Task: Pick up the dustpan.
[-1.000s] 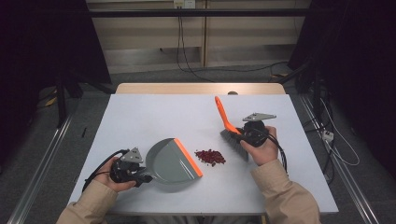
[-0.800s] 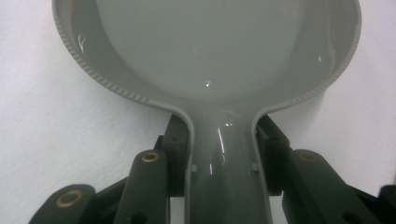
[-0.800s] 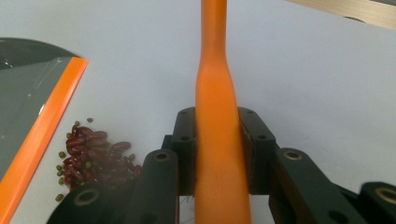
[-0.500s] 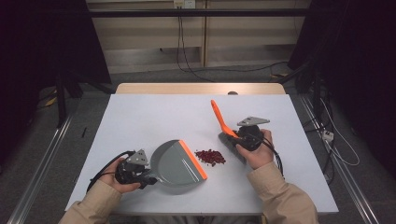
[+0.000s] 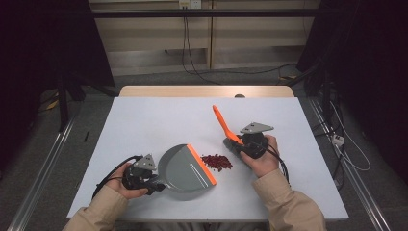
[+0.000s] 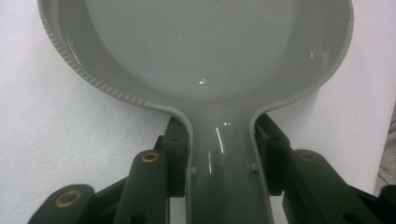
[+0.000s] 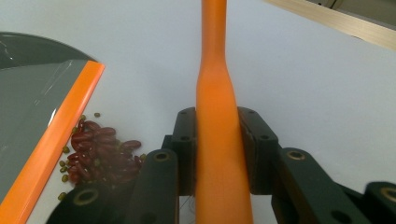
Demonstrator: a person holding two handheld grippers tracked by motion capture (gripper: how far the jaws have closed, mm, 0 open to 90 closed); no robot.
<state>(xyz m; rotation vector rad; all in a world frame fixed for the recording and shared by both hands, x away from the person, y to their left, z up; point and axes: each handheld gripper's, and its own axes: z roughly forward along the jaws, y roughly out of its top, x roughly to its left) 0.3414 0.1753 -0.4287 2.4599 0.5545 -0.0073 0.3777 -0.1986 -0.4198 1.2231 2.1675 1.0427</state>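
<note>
One grey dustpan with an orange lip lies near the left. One orange brush handle rises to its right. One pile of red beans sits between them, too many to count. Two grippers, one table, two hands.

The pale grey counter carries a grey dustpan with an orange lip, lying flat ahead of the left claw. A heap of red beans lies between the dustpan's lip and the right claw.
</note>
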